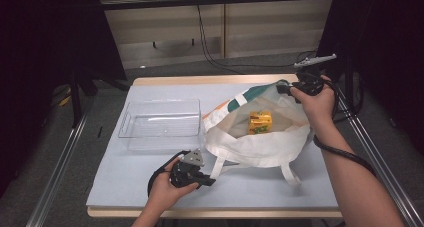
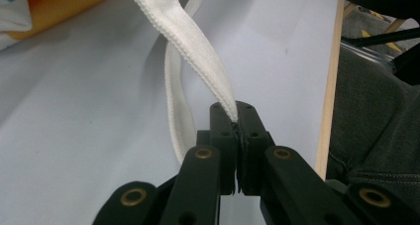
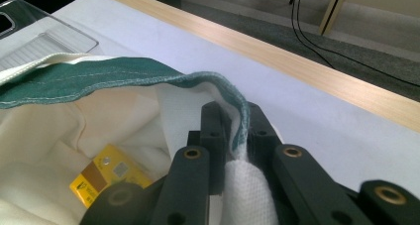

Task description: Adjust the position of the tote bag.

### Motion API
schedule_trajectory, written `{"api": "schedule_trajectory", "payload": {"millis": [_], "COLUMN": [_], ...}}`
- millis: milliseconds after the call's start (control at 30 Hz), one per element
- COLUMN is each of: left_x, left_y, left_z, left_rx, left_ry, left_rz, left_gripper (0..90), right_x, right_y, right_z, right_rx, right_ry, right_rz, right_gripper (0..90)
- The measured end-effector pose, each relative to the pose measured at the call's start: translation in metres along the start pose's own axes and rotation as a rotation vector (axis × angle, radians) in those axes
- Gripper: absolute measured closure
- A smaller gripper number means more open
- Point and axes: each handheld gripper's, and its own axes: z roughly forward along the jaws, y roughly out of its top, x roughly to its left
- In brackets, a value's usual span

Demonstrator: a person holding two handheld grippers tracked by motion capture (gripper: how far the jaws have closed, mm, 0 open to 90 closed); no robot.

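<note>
- We see the bench (image 1: pixel 150 187) covered with a pale sheet, its wooden edge bare along the far side and along the near side.
- The white tote bag (image 1: pixel 260 149) lies right of centre on the bench, mouth held open, with its near handle loops trailing towards the near edge.
- A clear plastic bin (image 1: pixel 160 118) stands just left of the bag, close to it but apart as far as we can tell; bare sheet lies left of the bin and along the near edge.
- A yellow carton (image 1: pixel 260 122) lies inside the bag, well below the raised rim; in the right gripper view we see the carton (image 3: pixel 106 178) partly cut off behind the jaws, and its print is too small for us to read.
- Dark screens close in both sides of the high view, and we cannot make out what lies behind them.
- The left gripper (image 1: pixel 202 179) sits low near the front edge; in its own view the jaws are pressed together on the white strap (image 2: pixel 208 66) of the bag, which rises taut from between them.
- The right gripper (image 1: pixel 281 88) is held up at the far right of the bag; its jaws are clamped on the green-trimmed rim (image 3: pixel 148 76), with white fabric bunched between them.
</note>
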Motion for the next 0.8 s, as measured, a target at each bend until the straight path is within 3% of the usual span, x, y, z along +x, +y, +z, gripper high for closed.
{"api": "schedule_trajectory", "payload": {"millis": [33,133,800], "left_x": [0.000,0.001,0.003], "left_y": [0.001,-0.001,-0.002], "left_z": [-0.002,0.000,-0.002], "left_rx": [0.022,-0.001,0.025], "left_ry": [0.011,-0.004,-0.002], "left_rz": [0.002,-0.006,0.000], "left_gripper": [88.3,88.3,88.3], "right_x": [0.000,-0.003,-0.010], "right_y": [0.000,-0.001,-0.003], "right_z": [0.000,0.002,0.013], "right_rx": [0.000,0.004,0.010], "right_ry": [0.000,-0.001,-0.014], "right_rz": [0.000,0.014,0.028], "right_gripper": [81.5,81.6,81.7]}}
